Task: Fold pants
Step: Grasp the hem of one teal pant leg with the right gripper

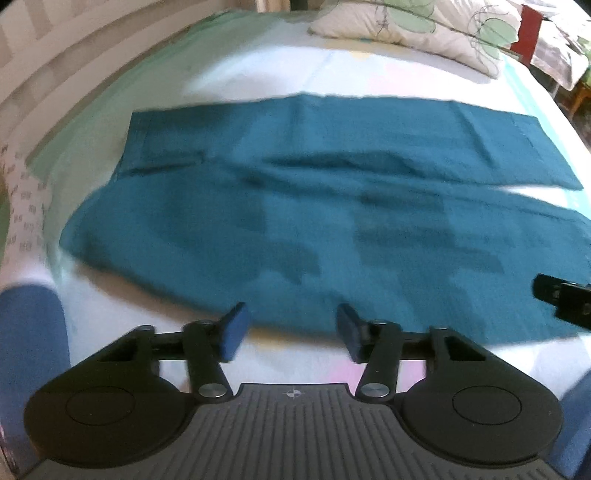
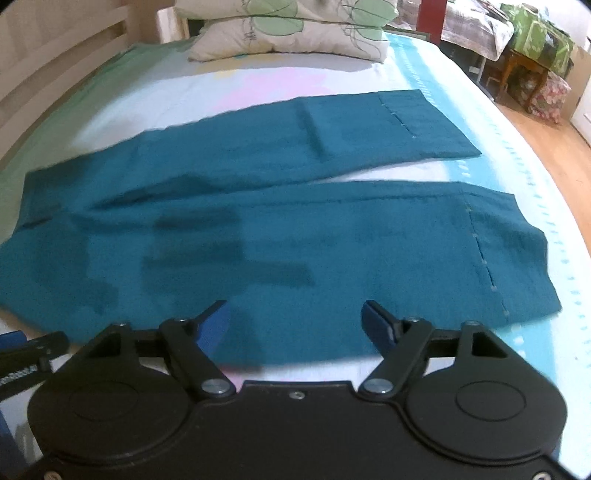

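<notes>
Teal pants (image 1: 314,206) lay spread flat across the bed (image 1: 258,74), both hand-held grippers poised at their near edge.

The waist was at the left and the two legs ran to the right, splitting apart toward the hems. The left hand-held gripper (image 1: 291,328) had its blue pads (image 1: 233,332) apart, holding nothing, at the near edge of the cloth. The right hand-held gripper (image 2: 295,325) also stood wide apart, over the near leg. A flower-print pillow (image 2: 291,33) lay on the far side of the bed.
</notes>
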{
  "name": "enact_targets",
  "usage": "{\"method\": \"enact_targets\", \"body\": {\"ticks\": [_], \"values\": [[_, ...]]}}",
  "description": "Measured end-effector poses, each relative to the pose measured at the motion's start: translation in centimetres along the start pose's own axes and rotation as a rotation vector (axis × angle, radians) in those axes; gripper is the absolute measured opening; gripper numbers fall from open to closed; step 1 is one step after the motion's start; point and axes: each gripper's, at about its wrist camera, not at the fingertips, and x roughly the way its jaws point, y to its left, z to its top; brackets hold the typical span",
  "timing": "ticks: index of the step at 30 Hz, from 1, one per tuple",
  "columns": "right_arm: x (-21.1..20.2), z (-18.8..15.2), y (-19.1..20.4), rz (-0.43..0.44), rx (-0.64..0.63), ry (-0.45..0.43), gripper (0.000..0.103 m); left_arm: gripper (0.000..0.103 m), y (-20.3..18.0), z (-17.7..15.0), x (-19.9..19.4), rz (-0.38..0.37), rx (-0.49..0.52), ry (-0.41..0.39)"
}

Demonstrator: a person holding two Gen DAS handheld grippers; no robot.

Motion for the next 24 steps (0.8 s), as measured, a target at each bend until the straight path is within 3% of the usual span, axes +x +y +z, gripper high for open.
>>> {"method": "enact_targets", "body": {"ticks": [4, 7, 10, 15, 20, 24], "values": [[3.1, 4.1, -1.0, -0.023, -0.025, 0.041, 0.074, 0.044, 0.9, 3.9, 2.3, -0.007, -0.018, 0.013], [5.8, 8.0, -2.1, -0.005, 0.007, 0.059, 0.065, 0.044, 1.5, 6.8, 4.0, -0.03, -0.036, 0.027], [9.0, 12.8, -3.6, 0.03, 0.092, 0.072, 0.065, 0.044, 1.9, 10.1, 5.9, 0.019, -0.01, 0.018], [15.3, 21.2, -4.3, -0.019, 0.136, 0.028, 0.065, 0.044, 2.6, 15.1, 9.8, 0.042, -0.009, 0.014], [20.9, 27.7, -5.1, -0.083, 0.237, -0.043, 0.065, 0.044, 3.0, 17.8, 13.0, 0.027, 0.004, 0.012], [25.0, 30.3, -5.7, -0.121, 0.335, -0.031, 0.065, 0.044, 3.2, 18.7, 15.0, 0.022, 0.006, 0.021]]}}
